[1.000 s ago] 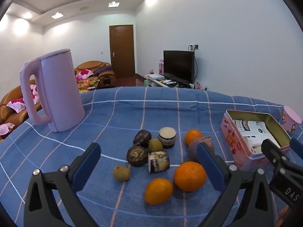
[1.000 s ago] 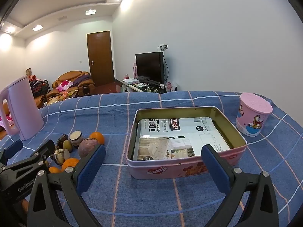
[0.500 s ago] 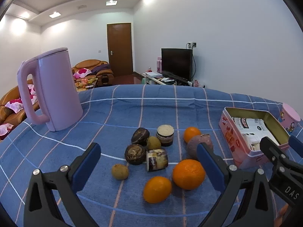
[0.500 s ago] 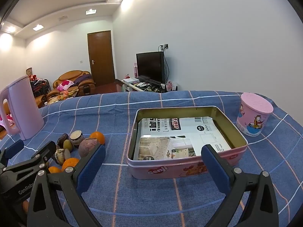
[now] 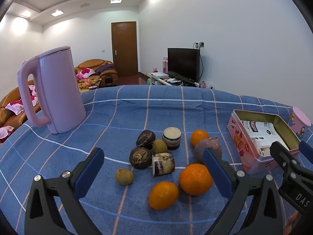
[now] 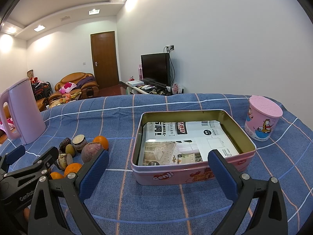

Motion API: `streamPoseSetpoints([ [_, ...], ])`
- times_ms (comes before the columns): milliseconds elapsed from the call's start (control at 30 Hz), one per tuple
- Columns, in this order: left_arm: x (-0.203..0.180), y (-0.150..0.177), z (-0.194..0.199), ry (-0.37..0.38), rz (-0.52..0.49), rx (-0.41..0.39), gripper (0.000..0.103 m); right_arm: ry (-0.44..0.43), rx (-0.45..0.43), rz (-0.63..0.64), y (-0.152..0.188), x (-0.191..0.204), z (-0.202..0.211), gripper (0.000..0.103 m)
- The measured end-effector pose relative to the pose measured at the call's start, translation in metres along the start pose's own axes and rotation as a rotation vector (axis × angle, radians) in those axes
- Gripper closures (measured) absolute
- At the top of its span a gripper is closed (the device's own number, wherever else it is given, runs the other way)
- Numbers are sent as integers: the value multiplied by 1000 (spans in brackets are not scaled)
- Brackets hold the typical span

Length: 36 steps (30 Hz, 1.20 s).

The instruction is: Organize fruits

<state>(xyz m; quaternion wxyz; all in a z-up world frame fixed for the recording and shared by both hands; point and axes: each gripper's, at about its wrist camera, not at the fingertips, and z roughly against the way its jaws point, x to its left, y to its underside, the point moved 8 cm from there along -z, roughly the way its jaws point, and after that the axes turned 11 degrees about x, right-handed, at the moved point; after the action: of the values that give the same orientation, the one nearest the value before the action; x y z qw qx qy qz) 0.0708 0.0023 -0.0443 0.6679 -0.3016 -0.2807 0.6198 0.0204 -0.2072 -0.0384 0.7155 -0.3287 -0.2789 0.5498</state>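
A heap of fruit lies on the blue checked cloth: three oranges, the largest (image 5: 196, 179) nearest, a purple passion fruit (image 5: 208, 148), dark wrinkled fruits (image 5: 140, 157), small brown-green ones (image 5: 124, 176) and cut sugar-cane pieces (image 5: 163, 164). My left gripper (image 5: 153, 172) hovers open just in front of the heap, holding nothing. The pink tin (image 6: 193, 174) with printed paper inside stands right of the fruit. My right gripper (image 6: 158, 173) is open and empty before the tin's near wall. The same heap (image 6: 91, 152) shows at the left of the right wrist view.
A tall pink kettle (image 5: 52, 92) stands at the left back of the table. A pink lidded cup (image 6: 262, 117) stands right of the tin. Behind the table are sofas, a door and a television. The other gripper (image 5: 291, 176) shows at the right edge.
The left gripper has drifted slightly, so the fruit heap sits a little nearer and more to the left. The right gripper has hardly moved. Both stay open.
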Motion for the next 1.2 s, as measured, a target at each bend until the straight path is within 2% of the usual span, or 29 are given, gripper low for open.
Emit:
streamPoseSetpoints([
  [1200,5,2,-1,-1,9,9,0,-7,7,-3,2,4,-1,1],
])
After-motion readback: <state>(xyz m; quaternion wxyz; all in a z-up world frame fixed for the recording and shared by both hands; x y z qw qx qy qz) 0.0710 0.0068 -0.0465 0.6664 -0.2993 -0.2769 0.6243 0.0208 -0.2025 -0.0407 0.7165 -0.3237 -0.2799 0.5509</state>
